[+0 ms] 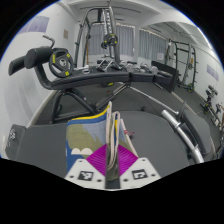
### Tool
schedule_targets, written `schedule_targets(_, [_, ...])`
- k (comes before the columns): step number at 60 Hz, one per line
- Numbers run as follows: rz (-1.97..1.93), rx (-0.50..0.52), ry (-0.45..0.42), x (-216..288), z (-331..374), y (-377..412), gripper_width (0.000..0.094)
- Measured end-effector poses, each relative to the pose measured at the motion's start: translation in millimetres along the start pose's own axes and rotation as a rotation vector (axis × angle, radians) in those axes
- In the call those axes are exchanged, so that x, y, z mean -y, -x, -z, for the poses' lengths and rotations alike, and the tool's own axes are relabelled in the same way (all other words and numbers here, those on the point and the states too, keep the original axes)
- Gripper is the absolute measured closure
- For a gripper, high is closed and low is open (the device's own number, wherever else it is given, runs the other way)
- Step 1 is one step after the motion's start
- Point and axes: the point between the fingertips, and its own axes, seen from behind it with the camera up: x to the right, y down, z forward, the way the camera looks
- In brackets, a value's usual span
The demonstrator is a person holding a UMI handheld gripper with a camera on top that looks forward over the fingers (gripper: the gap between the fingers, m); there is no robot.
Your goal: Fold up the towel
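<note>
Gym machines [95, 60] fill room beyond gripper [112, 160].

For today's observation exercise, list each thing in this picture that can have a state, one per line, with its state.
gripper: shut on the towel, magenta pads pressing on the cloth.
towel: held up between the gripper's fingers, bunched, hanging in folds, not yet laid flat.
exercise machine: standing idle beyond the towel, nobody on it.

Blue-and-yellow striped towel [88, 140], magenta pads [100, 158], grey floor [40, 135]
</note>
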Motion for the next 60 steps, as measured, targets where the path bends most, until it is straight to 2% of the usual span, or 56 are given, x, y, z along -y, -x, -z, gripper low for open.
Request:
schedule_targets(4, [0.032, -0.055, -0.037, 8.9, 6.6, -14.2, 0.0044])
schedule_targets(6, [0.052, -0.072, -0.060, 16.8, 14.6, -19.0, 0.0154])
schedule_targets(7, [0.058, -0.078, -0.072, 19.8, 19.3, -20.7, 0.0180])
schedule_targets(9, [0.060, -0.076, -0.088, 23.9, 30.5, -20.4, 0.0144])
schedule_targets(11, [0.056, -0.063, -0.100, 28.2, 43.1, -18.5, 0.0069])
schedule_targets(12, [0.054, -0.057, -0.104, 30.1, 49.8, -17.3, 0.0066])
schedule_targets(25, [0.022, -0.061, -0.137, 39.7, 176.8, -14.2, 0.0080])
schedule_targets(41, [-0.021, -0.050, -0.163, 5.2, 351.1, 4.1, 0.0082])
schedule_targets(60, [-0.009, -0.040, -0.171, -54.1, 449.0, 13.4, 0.0083])
